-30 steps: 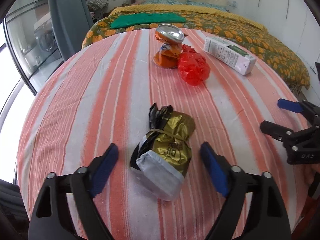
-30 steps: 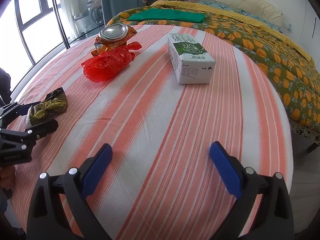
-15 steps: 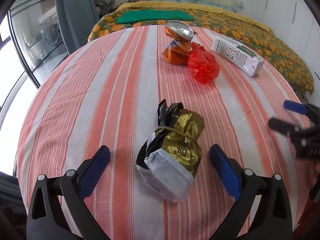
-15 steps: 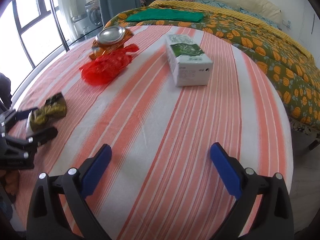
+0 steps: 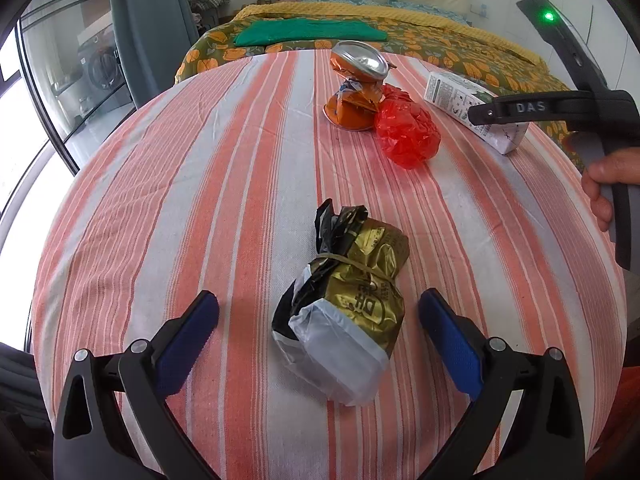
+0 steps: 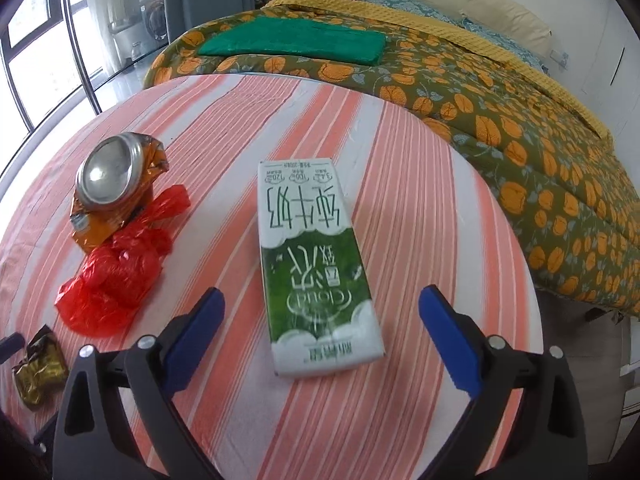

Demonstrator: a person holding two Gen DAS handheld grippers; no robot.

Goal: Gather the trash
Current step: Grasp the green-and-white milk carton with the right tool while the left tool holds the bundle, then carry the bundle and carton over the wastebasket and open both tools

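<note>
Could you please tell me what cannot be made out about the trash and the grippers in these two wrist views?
- Milk carton, left wrist view: its far end hides behind the right gripper's black body.
- Gold wrapper bundle, right wrist view: cut off at the lower left edge by the left gripper's fingertip.
- Crushed can: label too crumpled to read.
- Where the trash goes: no bin shows in either view.

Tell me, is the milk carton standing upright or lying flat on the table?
Lying flat. The milk carton rests on a broad side on the striped tablecloth, printed face up, one end toward the open right gripper.
</note>
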